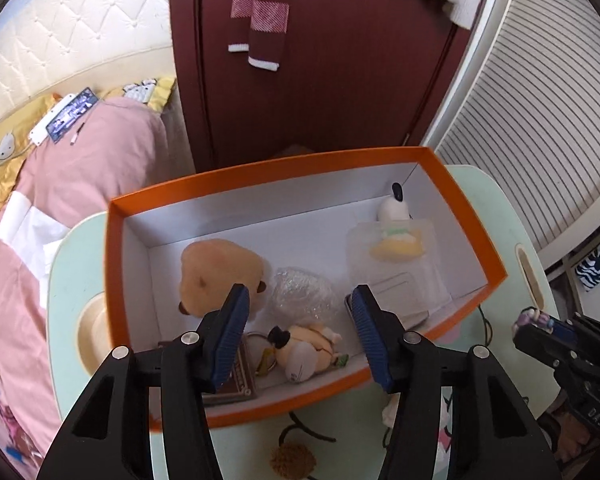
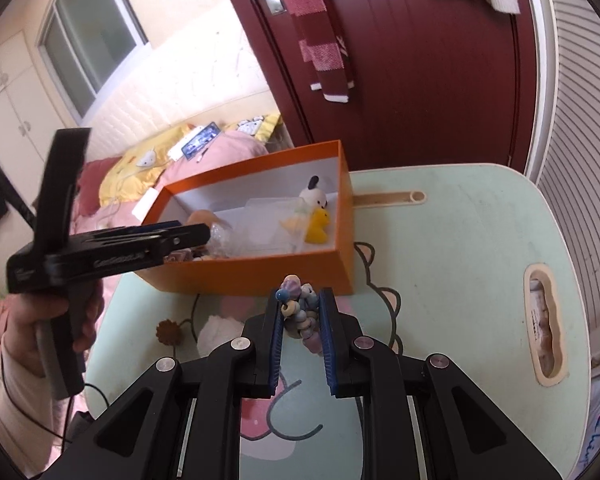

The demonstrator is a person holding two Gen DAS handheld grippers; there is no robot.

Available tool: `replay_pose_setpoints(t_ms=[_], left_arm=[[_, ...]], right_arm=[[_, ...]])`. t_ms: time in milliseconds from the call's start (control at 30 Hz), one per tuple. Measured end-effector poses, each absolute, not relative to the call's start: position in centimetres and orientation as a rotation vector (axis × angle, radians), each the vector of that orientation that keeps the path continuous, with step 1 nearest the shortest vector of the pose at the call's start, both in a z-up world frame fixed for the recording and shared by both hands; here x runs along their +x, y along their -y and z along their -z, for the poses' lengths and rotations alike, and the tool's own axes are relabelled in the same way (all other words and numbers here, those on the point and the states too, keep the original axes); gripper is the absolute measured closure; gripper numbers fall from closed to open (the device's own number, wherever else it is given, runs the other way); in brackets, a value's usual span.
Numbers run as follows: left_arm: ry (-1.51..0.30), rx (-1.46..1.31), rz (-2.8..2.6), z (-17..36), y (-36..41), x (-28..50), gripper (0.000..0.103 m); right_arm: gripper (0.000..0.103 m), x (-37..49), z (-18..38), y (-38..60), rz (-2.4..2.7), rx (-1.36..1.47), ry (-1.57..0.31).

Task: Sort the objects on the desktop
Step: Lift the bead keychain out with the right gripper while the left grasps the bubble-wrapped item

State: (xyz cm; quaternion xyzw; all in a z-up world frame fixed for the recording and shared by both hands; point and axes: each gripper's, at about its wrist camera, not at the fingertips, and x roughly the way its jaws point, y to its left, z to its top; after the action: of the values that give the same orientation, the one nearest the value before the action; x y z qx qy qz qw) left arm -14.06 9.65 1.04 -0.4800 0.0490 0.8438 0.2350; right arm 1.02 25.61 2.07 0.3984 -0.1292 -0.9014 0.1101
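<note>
An orange box [image 1: 476,220] with a white inside stands on the pale green table [image 1: 496,208]. In it lie a tan plush [image 1: 216,272], a crumpled clear wrap [image 1: 300,288], a small doll keychain [image 1: 304,352], a white dog plush [image 1: 394,208] and a yellow toy in a clear packet [image 1: 396,248]. My left gripper [image 1: 300,312] is open and empty above the box's near side. My right gripper [image 2: 300,312] is shut on a pastel bead bracelet [image 2: 300,312], held above the table near the box [image 2: 260,276]. It also shows in the left wrist view [image 1: 536,320].
A small brown pom-pom [image 1: 292,460] lies on the table in front of the box. The table has a slot handle [image 2: 544,328] at the right. A bed with pink bedding [image 1: 80,200] is at the left, a dark red door [image 1: 320,80] behind.
</note>
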Motion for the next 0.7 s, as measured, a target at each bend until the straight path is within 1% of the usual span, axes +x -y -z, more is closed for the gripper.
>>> replay_pose_setpoints(t_ms=[167,267,300,400,467,700], left_arm=[[-0.143,-1.395,-2.262,0.5,-11.0,-15.7,0.049],[-0.047,-1.412,-2.253,1.7,-10.9,-17.1,0.056],[-0.021,-1.428,-2.26,2.0,-10.7,-17.6,0.067],[-0.099,-1.431,-2.279,1.6,-11.2,-17.3,0.068],[-0.105,-1.426,-2.283,1.3,-11.3,-17.0,0.068],[-0.003,-1.38,-2.297,-1.1,-10.0,-16.7,0.068]], right_arm=[[0.086,0.9,-1.7,-25.9,2.634,1.172,0.39],[0.086,0.9,-1.5,-25.9,2.628,1.175,0.387],[0.086,0.9,-1.4,-25.9,2.623,1.178,0.393],[0.086,0.9,-1.1,-26.1,2.614,1.186,0.409],[0.086,1.0,-1.1,-26.1,2.613,1.183,0.416],[0.086,0.7,-1.3,-25.9,2.616,1.18,0.396]])
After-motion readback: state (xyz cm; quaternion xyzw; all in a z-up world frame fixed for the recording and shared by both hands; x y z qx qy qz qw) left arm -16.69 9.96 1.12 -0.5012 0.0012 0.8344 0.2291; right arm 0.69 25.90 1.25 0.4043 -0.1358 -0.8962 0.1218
